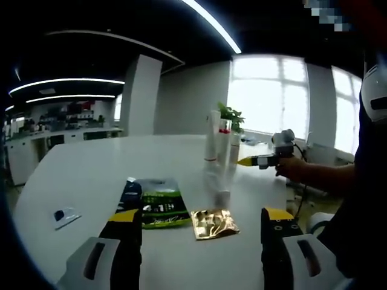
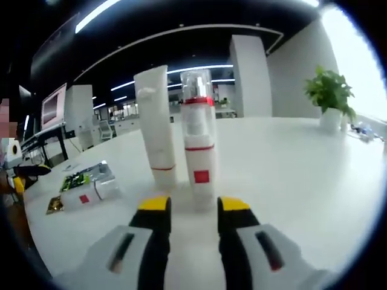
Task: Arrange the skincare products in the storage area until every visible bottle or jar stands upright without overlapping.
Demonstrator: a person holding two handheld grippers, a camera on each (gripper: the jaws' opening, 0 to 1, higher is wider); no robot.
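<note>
While white tube [image 2: 155, 124] and pump bottle [image 2: 198, 142] stand upright side by side on white table [image 2: 290, 175], right gripper [image 2: 195, 208] sits just before bottle, jaws spread, empty. Left gripper [image 1: 202, 220] spread, empty, above green sachet [image 1: 161, 203] and gold sachet [image 1: 214, 223] lying flat.

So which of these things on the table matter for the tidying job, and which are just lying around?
For the job:
white tube, upright
pump bottle, upright beside it

Lying about:
green packet
gold sachet
small packet
potted plant
</note>
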